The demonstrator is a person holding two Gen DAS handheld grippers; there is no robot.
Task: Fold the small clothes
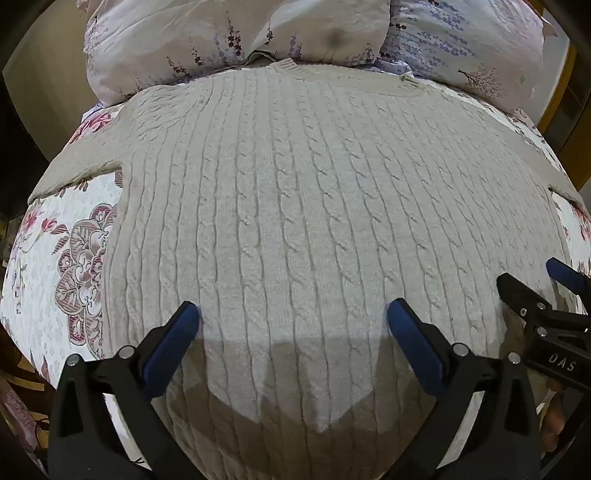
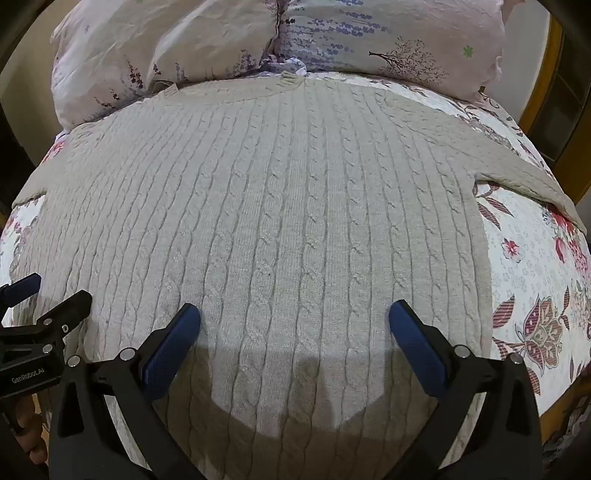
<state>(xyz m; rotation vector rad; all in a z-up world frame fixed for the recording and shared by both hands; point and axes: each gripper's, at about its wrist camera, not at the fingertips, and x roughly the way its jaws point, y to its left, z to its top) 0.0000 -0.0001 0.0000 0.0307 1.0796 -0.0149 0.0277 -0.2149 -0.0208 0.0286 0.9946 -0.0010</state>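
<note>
A cream cable-knit sweater (image 1: 295,206) lies spread flat on the bed, neck toward the pillows, sleeves out to both sides. It also fills the right wrist view (image 2: 280,221). My left gripper (image 1: 293,314) is open and empty, hovering above the sweater's lower body. My right gripper (image 2: 294,314) is open and empty too, above the lower body to the right. The right gripper shows at the right edge of the left wrist view (image 1: 535,284); the left gripper shows at the left edge of the right wrist view (image 2: 48,295).
A floral quilt (image 1: 66,251) covers the bed, also seen in the right wrist view (image 2: 535,288). Two floral pillows (image 1: 236,33) lie at the head of the bed, by the sweater's neck. Wooden furniture (image 2: 554,96) stands at the far right.
</note>
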